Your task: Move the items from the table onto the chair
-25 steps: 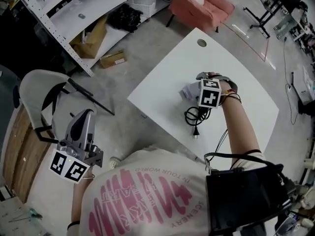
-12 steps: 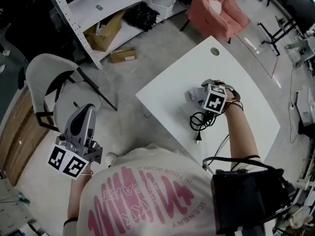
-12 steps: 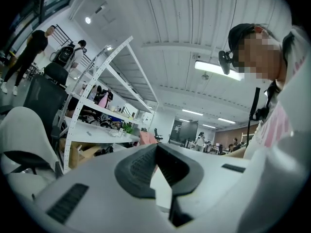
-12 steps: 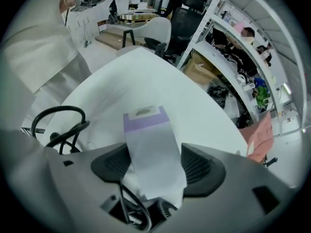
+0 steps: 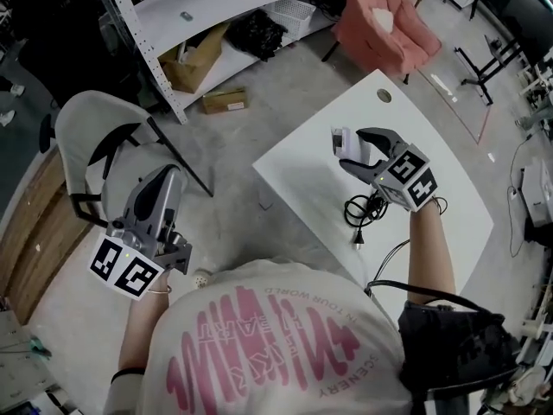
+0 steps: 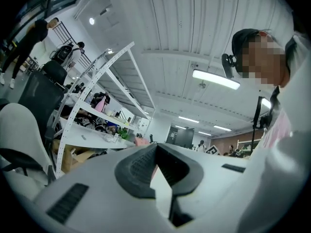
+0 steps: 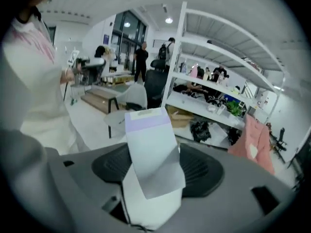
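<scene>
Left gripper [image 6: 155, 148] closed; shelving [image 6: 90, 138] beyond

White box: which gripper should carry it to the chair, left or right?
Right. The right gripper, whose jaws have just been closing, grips the white box above the table. The left gripper is empty by the chair; handover looks needless.

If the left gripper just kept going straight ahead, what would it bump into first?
Nothing close: the left gripper points past the white chair. It would probably meet the pink armchair at the end of the shelving rack, though depth is unclear.
</scene>
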`<move>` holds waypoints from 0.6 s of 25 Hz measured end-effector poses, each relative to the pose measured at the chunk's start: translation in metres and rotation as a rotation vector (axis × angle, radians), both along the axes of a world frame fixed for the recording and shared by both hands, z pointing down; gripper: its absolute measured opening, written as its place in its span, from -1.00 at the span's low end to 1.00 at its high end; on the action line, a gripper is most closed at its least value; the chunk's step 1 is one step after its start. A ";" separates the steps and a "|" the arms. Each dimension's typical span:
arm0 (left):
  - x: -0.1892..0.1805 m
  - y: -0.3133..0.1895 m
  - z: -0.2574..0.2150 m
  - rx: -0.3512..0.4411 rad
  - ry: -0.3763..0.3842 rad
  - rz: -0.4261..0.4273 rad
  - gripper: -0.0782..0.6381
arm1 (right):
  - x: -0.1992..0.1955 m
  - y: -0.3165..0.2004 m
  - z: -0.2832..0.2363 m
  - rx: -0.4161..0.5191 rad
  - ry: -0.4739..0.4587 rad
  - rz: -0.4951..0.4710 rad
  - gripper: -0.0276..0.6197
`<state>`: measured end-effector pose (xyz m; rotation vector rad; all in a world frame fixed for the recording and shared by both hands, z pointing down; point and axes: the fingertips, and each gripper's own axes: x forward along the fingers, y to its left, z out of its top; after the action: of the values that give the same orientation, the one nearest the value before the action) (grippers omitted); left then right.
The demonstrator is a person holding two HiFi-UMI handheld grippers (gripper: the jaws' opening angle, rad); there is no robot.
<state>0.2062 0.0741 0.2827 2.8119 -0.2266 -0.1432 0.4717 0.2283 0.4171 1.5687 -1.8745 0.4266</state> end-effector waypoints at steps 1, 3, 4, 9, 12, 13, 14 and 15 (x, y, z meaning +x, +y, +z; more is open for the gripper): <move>-0.002 -0.002 -0.004 -0.005 0.013 -0.002 -0.76 | -0.010 -0.004 -0.015 0.062 -0.047 0.010 0.07; -0.008 -0.005 -0.013 -0.026 0.041 -0.009 -0.76 | -0.033 -0.012 -0.047 0.186 -0.147 0.030 0.06; -0.012 -0.005 -0.017 -0.033 0.052 -0.013 -0.76 | -0.045 -0.016 -0.062 0.246 -0.195 0.036 0.06; -0.040 -0.023 -0.023 -0.046 0.058 -0.029 -0.76 | -0.114 -0.053 -0.122 0.439 -0.444 0.009 0.06; -0.068 -0.041 -0.020 -0.062 0.050 -0.061 -0.76 | -0.149 -0.079 -0.129 0.446 -0.566 -0.003 0.07; -0.078 -0.046 -0.018 -0.064 0.047 -0.072 -0.76 | -0.161 -0.085 -0.128 0.441 -0.588 -0.007 0.07; -0.088 -0.052 -0.018 -0.065 0.046 -0.083 -0.76 | -0.172 -0.092 -0.126 0.437 -0.604 -0.012 0.07; -0.099 -0.057 -0.017 -0.067 0.046 -0.095 -0.76 | -0.184 -0.100 -0.124 0.430 -0.622 -0.019 0.07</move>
<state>0.1073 0.0166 0.2653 2.7291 -0.3482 -0.2174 0.2881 0.1286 0.2934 1.8303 -2.5858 0.5792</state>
